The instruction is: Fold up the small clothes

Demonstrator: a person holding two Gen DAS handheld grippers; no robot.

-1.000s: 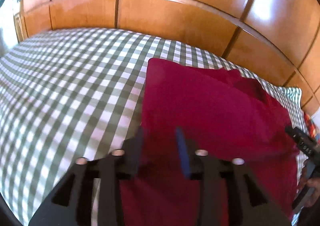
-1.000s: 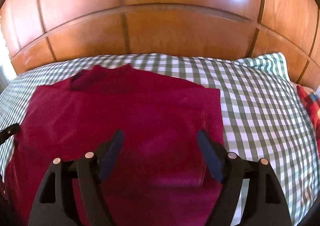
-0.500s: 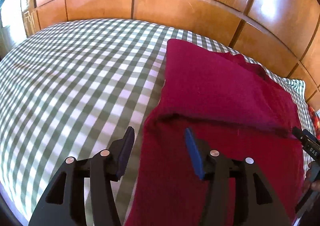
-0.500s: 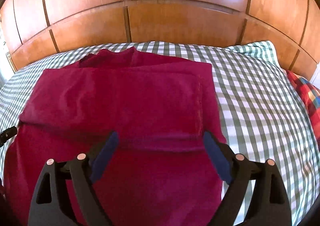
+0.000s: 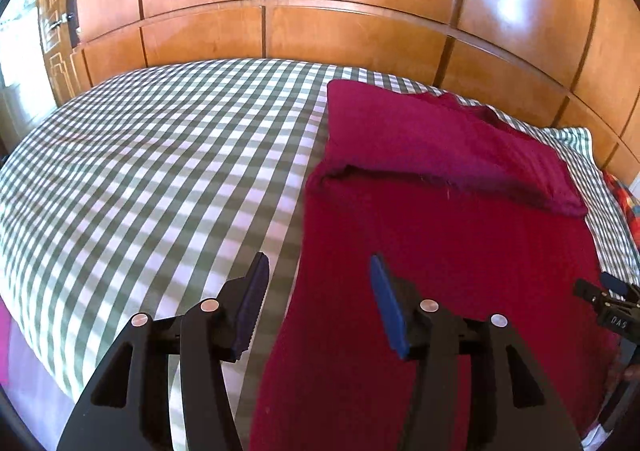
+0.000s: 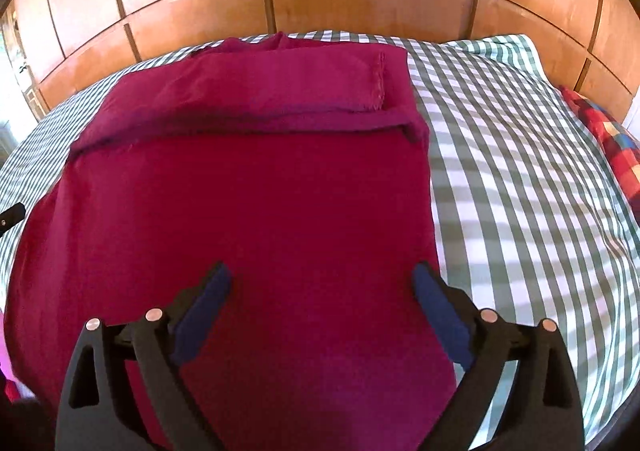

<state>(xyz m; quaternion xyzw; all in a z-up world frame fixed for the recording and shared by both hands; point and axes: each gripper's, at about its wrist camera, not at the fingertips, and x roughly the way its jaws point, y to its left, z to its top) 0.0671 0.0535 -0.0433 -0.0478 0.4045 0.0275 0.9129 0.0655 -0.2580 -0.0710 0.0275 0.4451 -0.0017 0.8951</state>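
Over the last second both claws have drawn back from the red garment (image 6: 248,211) and risen; the far flap, held low near the claws a second ago, now lies doubled over the far portion, well ahead of both. This indicates one fold is complete and released. The left claw (image 5: 316,291) is wide and holds nothing, straddling the garment's left edge above the checked bed (image 5: 140,171). The right claw (image 6: 320,303) is wide and holds nothing, above the near cloth. The near hem is cut off below both views; the collar is barely discernible.
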